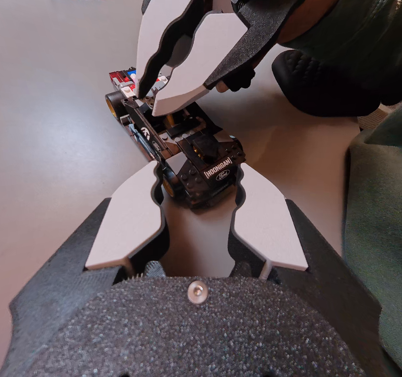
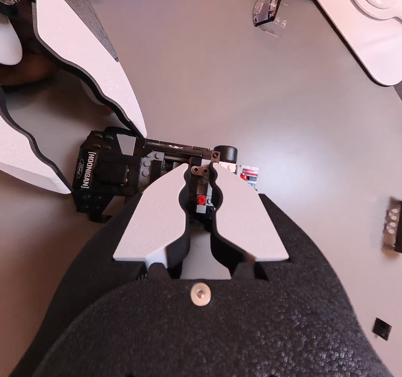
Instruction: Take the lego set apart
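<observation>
Grey tabletop point(image 2: 250, 88) is carrying a partly stripped black lego car point(image 1: 187, 146), lying roughly between my two claws; loose parts are already resting well apart from it, namely a clear windscreen piece point(image 2: 269, 11) beyond the car, a studded plate point(image 2: 392, 225) at the right edge and a small black tile point(image 2: 381, 328) nearer me. I am bracing the printed front end with the left claw point(image 1: 198, 170); its fingers are standing wide on either side of the nose, seemingly touching it, though whether they are truly squeezing I cannot tell. I am working the right claw point(image 2: 199, 167) at the rear of the cabin; its tips are narrowed almost together around a small tan two-hole piece point(image 2: 200, 170), and contact looks likely but is not certain. To do this step well, I am judging that the left claw should be pressing the chassis down and inward so the car is not tipping; the right claw should be pinching the tan piece squarely and then rocking it upward from one edge, not dragging sideways, since the red and blue rear bricks point(image 2: 249, 174) just beside it could be coming loose together. A slipping grip could be flicking the piece across the tabletop.
</observation>
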`<action>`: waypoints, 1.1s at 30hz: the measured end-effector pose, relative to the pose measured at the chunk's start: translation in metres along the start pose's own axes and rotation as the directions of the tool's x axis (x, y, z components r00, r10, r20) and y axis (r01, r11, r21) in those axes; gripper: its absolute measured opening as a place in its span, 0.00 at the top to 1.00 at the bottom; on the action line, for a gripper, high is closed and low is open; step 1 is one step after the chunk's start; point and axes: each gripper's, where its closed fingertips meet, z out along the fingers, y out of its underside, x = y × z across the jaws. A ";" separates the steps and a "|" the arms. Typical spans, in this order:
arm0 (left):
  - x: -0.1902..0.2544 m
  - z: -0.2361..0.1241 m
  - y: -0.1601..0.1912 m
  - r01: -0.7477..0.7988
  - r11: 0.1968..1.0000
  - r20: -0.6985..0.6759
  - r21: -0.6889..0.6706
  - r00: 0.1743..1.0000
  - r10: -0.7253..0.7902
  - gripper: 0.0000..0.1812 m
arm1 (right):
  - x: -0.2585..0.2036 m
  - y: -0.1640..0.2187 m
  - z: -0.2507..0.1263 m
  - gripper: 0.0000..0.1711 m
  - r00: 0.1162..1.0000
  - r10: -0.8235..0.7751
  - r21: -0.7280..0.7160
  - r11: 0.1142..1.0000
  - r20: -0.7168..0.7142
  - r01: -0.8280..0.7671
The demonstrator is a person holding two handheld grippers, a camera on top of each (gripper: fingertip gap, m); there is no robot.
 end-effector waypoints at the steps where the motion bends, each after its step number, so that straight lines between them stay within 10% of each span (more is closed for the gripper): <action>1: 0.001 0.000 0.000 0.004 1.000 -0.008 0.002 1.000 -0.004 0.65 | -0.001 0.000 0.000 0.91 1.000 0.007 0.004 1.000 0.008 -0.007; 33: 0.004 0.010 -0.011 -0.025 0.999 0.110 0.044 0.994 0.020 0.52 | -0.004 -0.002 -0.015 0.82 0.998 0.046 0.040 0.998 0.042 -0.048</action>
